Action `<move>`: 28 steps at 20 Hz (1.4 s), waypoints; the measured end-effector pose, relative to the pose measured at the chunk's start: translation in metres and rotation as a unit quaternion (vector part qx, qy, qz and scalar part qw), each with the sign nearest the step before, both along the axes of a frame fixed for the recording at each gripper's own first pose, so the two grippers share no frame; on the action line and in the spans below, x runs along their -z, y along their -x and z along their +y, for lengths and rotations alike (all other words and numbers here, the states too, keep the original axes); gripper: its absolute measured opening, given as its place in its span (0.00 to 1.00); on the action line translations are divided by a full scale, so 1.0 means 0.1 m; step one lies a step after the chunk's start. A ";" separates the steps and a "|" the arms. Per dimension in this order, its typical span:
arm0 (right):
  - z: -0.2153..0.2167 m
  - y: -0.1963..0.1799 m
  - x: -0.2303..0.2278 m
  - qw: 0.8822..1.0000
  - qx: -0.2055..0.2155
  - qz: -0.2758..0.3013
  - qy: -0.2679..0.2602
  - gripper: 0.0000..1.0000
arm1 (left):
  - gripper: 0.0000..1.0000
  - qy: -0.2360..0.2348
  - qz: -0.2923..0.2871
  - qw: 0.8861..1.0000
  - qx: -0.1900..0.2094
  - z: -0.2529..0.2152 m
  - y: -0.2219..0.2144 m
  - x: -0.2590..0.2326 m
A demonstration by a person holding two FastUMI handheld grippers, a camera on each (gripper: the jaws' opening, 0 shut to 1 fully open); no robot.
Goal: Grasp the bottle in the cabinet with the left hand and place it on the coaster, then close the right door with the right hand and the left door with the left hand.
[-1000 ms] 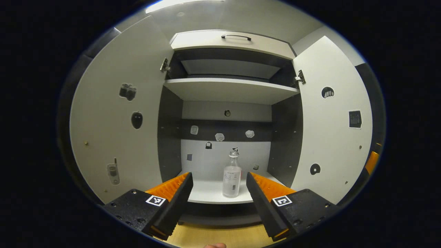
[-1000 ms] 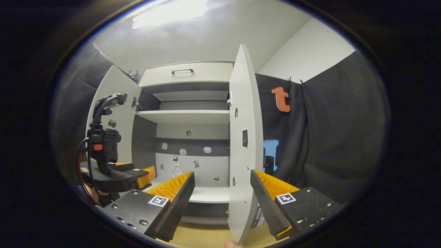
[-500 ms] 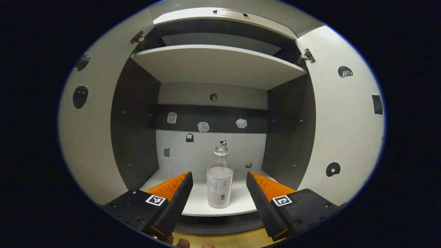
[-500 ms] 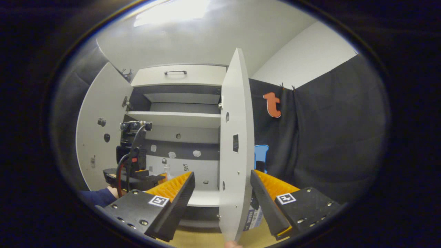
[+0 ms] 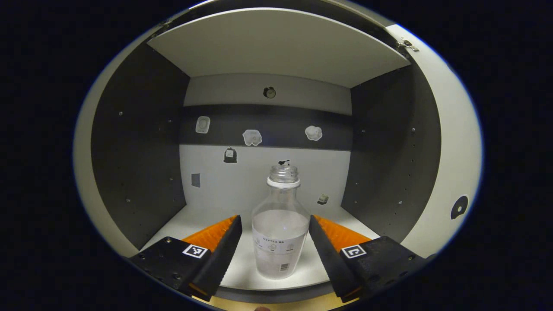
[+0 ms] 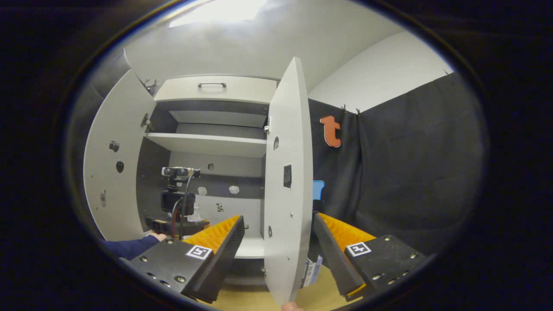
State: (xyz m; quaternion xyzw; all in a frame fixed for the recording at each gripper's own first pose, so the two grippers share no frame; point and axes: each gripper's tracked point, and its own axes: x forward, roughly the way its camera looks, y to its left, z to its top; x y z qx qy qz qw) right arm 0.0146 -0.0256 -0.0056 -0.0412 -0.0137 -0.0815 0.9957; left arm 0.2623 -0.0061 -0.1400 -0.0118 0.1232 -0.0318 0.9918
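Here I am at the mouth of the cabinet (image 5: 129,142), first step in hand: getting my left gripper (image 5: 273,224) onto the bottle (image 5: 280,229). It stands upright near the front edge of the lower shelf (image 5: 203,218), about midway along it, and sits right between my left fingers (image 5: 224,248). Jaws spread wide, a gap showing on each side of the glass, nothing pressed yet.

My right gripper (image 6: 278,235) hangs outside, jaws released too, straddling the front edge of the open right door (image 6: 285,181) without squeezing it. The left door (image 6: 114,172) stands swung open as well.

Next, I reckon: ease the left fingers in a touch deeper around the body, then clench evenly, below the shoulder. It's smooth glass, so an off-centre squeeze could tip it. The coaster I can't place from here.
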 end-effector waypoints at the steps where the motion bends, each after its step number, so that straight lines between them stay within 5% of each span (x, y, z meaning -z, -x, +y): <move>1: 0.00 0.00 0.02 1.000 0.000 0.002 0.000 0.94 | 0.87 -0.001 -0.004 1.000 -0.004 0.01 -0.02 0.01; 3: 0.00 -0.01 0.02 1.000 -0.002 0.003 -0.001 0.98 | 0.77 0.003 0.000 1.000 -0.001 0.00 0.02 -0.01; 16: 0.13 0.20 -0.05 0.998 -0.067 -0.003 -0.020 0.94 | 0.76 0.039 -0.011 0.995 0.096 -0.24 1.11 -0.12; 28: 0.09 0.36 -0.08 0.993 -0.114 -0.007 -0.028 0.98 | 0.77 0.079 0.102 0.986 0.105 -0.08 2.45 1.08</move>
